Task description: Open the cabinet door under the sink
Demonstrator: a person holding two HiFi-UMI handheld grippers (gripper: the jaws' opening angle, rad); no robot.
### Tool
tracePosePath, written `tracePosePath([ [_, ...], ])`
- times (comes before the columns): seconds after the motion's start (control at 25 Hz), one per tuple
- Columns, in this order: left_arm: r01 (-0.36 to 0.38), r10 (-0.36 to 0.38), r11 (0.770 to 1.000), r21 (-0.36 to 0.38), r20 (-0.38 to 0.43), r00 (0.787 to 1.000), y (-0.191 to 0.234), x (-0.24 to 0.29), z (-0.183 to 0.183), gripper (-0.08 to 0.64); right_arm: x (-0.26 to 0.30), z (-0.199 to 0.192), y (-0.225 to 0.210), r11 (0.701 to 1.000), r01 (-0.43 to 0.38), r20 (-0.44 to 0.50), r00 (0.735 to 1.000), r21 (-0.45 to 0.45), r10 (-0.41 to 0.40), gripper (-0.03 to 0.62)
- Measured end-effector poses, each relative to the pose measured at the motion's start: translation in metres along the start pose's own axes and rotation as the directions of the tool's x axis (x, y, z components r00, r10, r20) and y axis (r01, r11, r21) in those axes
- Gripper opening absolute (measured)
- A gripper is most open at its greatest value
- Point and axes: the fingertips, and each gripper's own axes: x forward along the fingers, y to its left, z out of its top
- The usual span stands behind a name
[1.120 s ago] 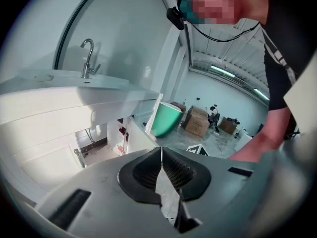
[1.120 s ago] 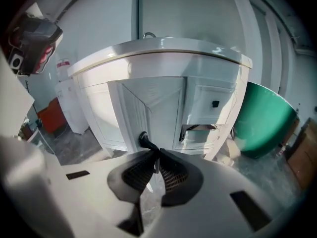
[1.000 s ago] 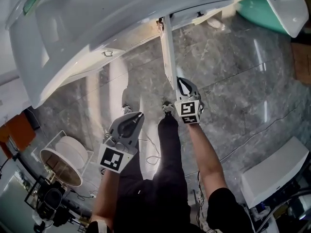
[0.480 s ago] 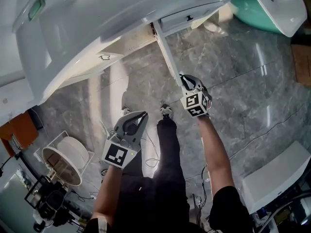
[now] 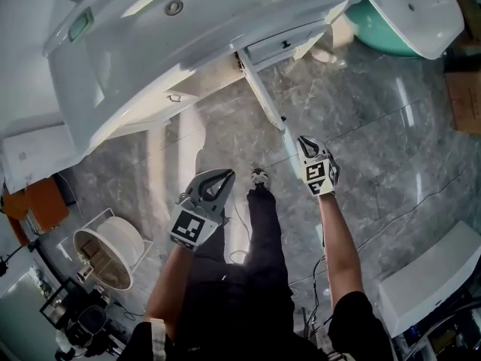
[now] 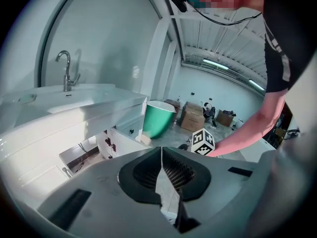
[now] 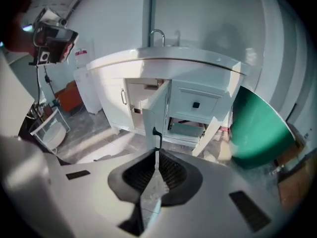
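- Floor (image 5: 376,126): grey veined stone tiles, polished and glossy, with streaks of reflected light.
- Sink top (image 5: 225,21), at 11 o'clock in the head view: smooth glossy white, like glazed ceramic.
- Faucet (image 6: 66,76): bright polished metal.
- Cabinet door (image 7: 157,105): smooth white painted face with a satin sheen; its door handle (image 7: 155,134) is matt black.
- Left gripper (image 6: 161,150) and right gripper (image 7: 157,152): matt grey plastic with black ribbed pads (image 7: 173,171).
- Tub (image 7: 257,128), at 3 o'clock in the right gripper view: smooth green plastic.
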Motion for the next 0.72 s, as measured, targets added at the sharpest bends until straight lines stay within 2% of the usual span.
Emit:
tracePosePath([
  [0.16, 0.018, -0.018, 0.999, 0.035, -0.012, 1.0, -0.011, -0.024, 0.015, 0.017, -0.062, 0.017, 0.04, 0.985, -0.117, 0.068, 0.992, 0.129, 0.109, 0.058],
  [0.28, 0.036, -0.036, 0.998, 0.051, 0.001, 0.999, -0.018, -0.041, 0.028, 0.017, -0.108, 0.05, 0.072, 0.971, -0.172, 0.147, 0.978, 0.166, 0.148, 0.058],
  [0.52, 0.084, -0.085, 0.996, 0.035, 0.038, 0.996, -0.022, -0.093, 0.042, 0.017, -0.183, 0.141, 0.143, 0.966, -0.185, 0.28, 0.951, 0.178, 0.13, 0.058],
  [0.64, 0.079, -0.079, 0.997, 0.007, 0.077, 0.994, -0.02, -0.122, 0.052, 0.017, -0.212, 0.182, 0.165, 0.972, -0.169, 0.315, 0.942, 0.16, 0.112, 0.06],
  [0.72, 0.054, -0.057, 0.998, 0.04, 0.099, 0.993, -0.009, -0.138, 0.061, 0.017, -0.221, 0.203, 0.171, 0.981, -0.142, 0.323, 0.942, 0.131, 0.093, 0.06],
])
